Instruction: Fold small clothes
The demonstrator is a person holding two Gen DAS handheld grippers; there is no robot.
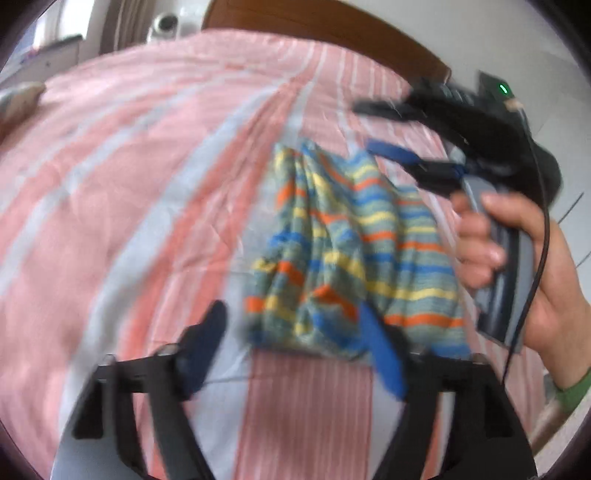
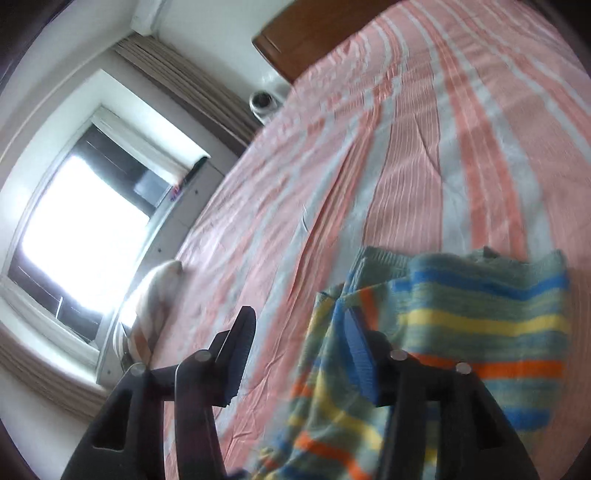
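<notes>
**A:** What are you getting off the left wrist camera?

**B:** I'm looking down along the left gripper [image 1: 295, 350] at a bed. Its jaws are standing wide apart with nothing pinched between them. The striped garment [image 1: 354, 251], knitted in grey-green with blue, yellow and orange bands, is lying rumpled on the pink and white striped bedsheet [image 1: 147, 184]. Its near hem is sitting just past my fingertips, and the blue pad of the right-hand finger is overlapping that hem in the picture; I can't tell whether it is touching. Further off on the right I'm seeing the right gripper [image 1: 380, 129], carried in a person's hand [image 1: 517, 251] with a green cuff [image 1: 570, 391] at the wrist. It is hovering at the far right corner of the garment, jaws parted, nothing gripped. A wooden headboard [image 1: 332, 26] is running along the top.

**A:** And the right wrist camera?

**B:** The picture is blurring a bit. I'm looking along the right gripper [image 2: 299, 332]; its jaws are standing partly open with bare bedsheet showing in the gap. The garment is lying bunched at the lower right, and the blue-padded finger is sitting against its left edge, though the pads aren't pressing on it. A bright window [image 2: 85, 229] with a curtain [image 2: 192, 85] is filling the left side, and a pale pillow [image 2: 155, 295] is resting at the bed's edge below it.
</notes>
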